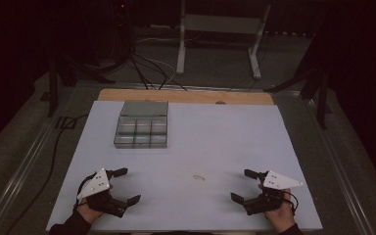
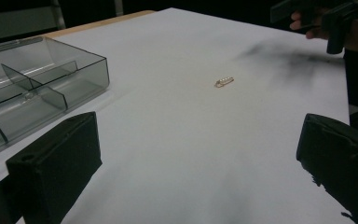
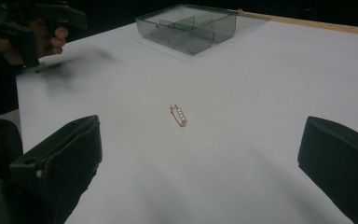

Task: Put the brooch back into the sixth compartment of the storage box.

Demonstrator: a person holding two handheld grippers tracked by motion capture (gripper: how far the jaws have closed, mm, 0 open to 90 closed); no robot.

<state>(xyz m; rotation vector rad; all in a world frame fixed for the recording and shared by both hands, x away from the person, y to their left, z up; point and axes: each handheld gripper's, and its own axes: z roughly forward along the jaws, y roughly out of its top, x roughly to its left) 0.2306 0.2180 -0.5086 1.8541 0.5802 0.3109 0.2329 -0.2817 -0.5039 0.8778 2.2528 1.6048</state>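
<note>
**Both grippers spread, brooch pin lying loose between them**

Left gripper [image 1: 127, 185] sits at about 7 o'clock on the white table [image 1: 225, 132], held in a hand [image 1: 89, 211] that comes in from the bottom edge. Jaws stand wide apart, nothing between them. Right gripper [image 1: 241, 185] sits at about 5 o'clock, in the other hand [image 1: 281, 216], jaws likewise spread and bare. Each one points inward, toward the table's middle.

Small gold pin [image 1: 199, 177] lies flat on the table at roughly 6 o'clock, between the two grippers and well apart from both. From the right gripper view the pin [image 3: 178, 115] shows a row of pale stones along its bar and lies ahead of the open jaws, touching neither. From the left gripper view it [image 2: 224, 82] lies farther off, ahead and a little right.

Grey clear compartment box [image 1: 141, 128] stands at about 11 o'clock, lid laid back, dividers visible. Contents too dim to make out.
</note>
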